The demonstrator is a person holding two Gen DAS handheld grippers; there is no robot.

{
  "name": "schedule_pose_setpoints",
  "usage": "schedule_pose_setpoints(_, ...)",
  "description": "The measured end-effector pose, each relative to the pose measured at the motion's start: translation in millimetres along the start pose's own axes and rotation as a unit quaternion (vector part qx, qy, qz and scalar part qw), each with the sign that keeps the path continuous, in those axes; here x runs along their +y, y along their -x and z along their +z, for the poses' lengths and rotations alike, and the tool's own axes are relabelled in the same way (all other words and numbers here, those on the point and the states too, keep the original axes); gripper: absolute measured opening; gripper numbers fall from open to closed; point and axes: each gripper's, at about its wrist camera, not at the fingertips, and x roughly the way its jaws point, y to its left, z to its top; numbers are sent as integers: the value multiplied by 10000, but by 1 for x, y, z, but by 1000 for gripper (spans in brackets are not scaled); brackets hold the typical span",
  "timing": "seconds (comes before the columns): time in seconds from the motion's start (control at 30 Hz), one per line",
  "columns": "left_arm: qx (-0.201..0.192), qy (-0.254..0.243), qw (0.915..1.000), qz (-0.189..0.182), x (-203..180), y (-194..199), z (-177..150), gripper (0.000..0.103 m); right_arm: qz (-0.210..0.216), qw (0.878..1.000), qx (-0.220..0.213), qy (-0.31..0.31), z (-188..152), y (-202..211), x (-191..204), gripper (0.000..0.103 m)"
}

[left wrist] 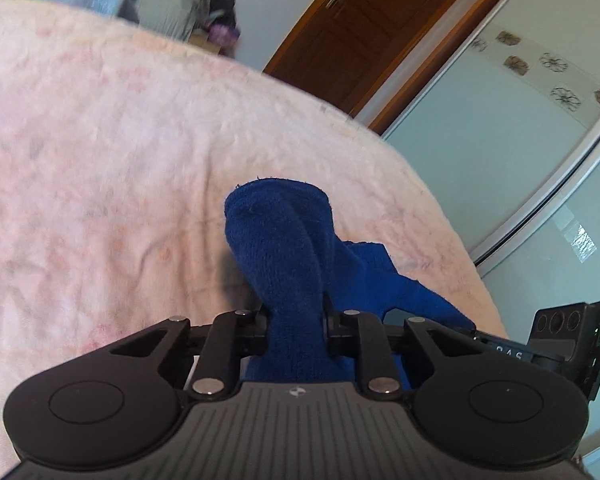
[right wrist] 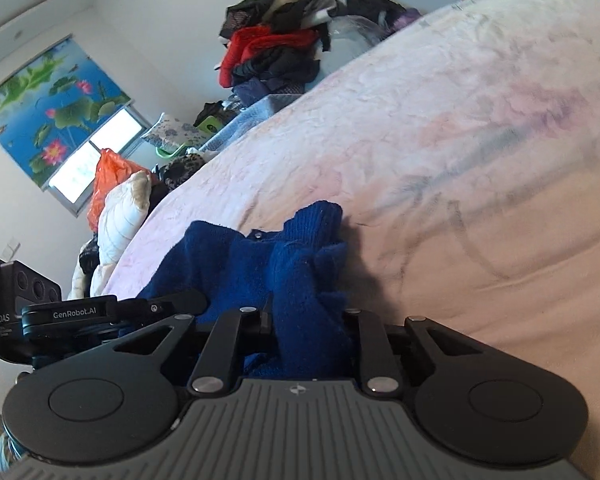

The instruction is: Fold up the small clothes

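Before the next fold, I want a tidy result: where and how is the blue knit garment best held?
Probably by its two outer ends, as now: the left tongs pinch one bunched end of the blue knit garment, the right tongs another. Coming from the near side, low over the pink bedspread, suits it, since the soft knit lies flat and only gathered edges give the pads something to bite.

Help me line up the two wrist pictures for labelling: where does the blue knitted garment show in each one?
Left wrist view: the blue knitted garment rises at lower centre, pinched in the left tongs.
Right wrist view: it spreads across lower centre-left, a bunch of it clamped in the right tongs.
Shared landmark: the pink bedspread under the garment.
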Motion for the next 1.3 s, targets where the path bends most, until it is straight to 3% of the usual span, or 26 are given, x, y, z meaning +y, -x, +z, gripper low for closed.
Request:
schedule_pose_setpoints(0.13, -258, -316, 9990, 198, -12, 4, 9, 19, 75, 9983, -252, 517, 13, 11, 23, 20)
schedule_pose_setpoints(0.27, 39, -169, 9982, 568, -4, -15, 12, 21, -246, 9970, -118, 729, 29, -2, 27, 21)
schedule_pose_setpoints(0.3, 55, -138, 9973, 717, -2, -15, 10, 23, -398, 9962, -3, 771, 29, -9, 26, 30)
schedule_pose_setpoints(0.33, 41, -109, 9970, 769, 0, -12, 9, 24, -616, 9950, 124, 778, 28, -15, 24, 46)
schedule_pose_setpoints(0.37, 20, -89, 9967, 804, 1, -6, 7, 28, -924, 9925, 164, 783, 26, -18, 22, 51)
schedule_pose_setpoints(0.43, -21, -137, 9955, 938, 0, 10, 5, 38, -1028, 9916, 29, 780, 21, -9, 23, 55)
schedule_pose_setpoints(0.5, -111, -236, 9938, 1077, -3, 33, -1, 67, -1008, 9924, -137, 698, 12, 12, 25, 60)
schedule_pose_setpoints(0.57, -161, -336, 9949, 940, -5, 56, -16, 74, -1007, 9932, -182, 561, 2, 35, 25, 65)
schedule_pose_setpoints(0.73, 637, -124, 9976, 257, -3, 79, -66, 74, -293, 9990, 145, -300, -33, 81, 6, 64)
schedule_pose_setpoints(0.8, 919, 123, 9957, -4, 1, 80, -86, 74, 62, 9975, 316, -629, -53, 93, 1, 63)
schedule_pose_setpoints(0.87, 892, 146, 9957, -204, -1, 82, -99, 73, 380, 9942, 358, -937, -72, 100, -2, 65)
schedule_pose_setpoints(0.93, 915, -13, 9956, -212, -8, 82, -103, 52, 720, 9908, 296, -1106, -88, 104, -1, 65)
schedule_pose_setpoints(0.97, 992, -7, 9949, -184, -10, 80, -102, 35, 792, 9901, 262, -1124, -94, 105, 2, 64)
schedule_pose_setpoints(1.0, 1017, 32, 9947, -149, -11, 79, -101, 26, 789, 9900, 272, -1138, -96, 103, 5, 57)
schedule_pose_setpoints(1.03, 1016, 90, 9947, -161, -11, 80, -100, 22, 764, 9901, 340, -1126, -97, 99, 8, 40)
schedule_pose_setpoints(1.1, 975, 306, 9945, -248, -9, 87, -97, 18, 620, 9908, 596, -1046, -100, 85, 15, 20)
schedule_pose_setpoints(1.2, 903, 493, 9942, -306, -5, 102, -94, 17, 395, 9947, 493, -806, -100, 89, 31, 19)
schedule_pose_setpoints(1.3, 866, 110, 9958, 282, -13, 104, -101, 18, 262, 9983, 382, -355, -98, 105, 50, 19)
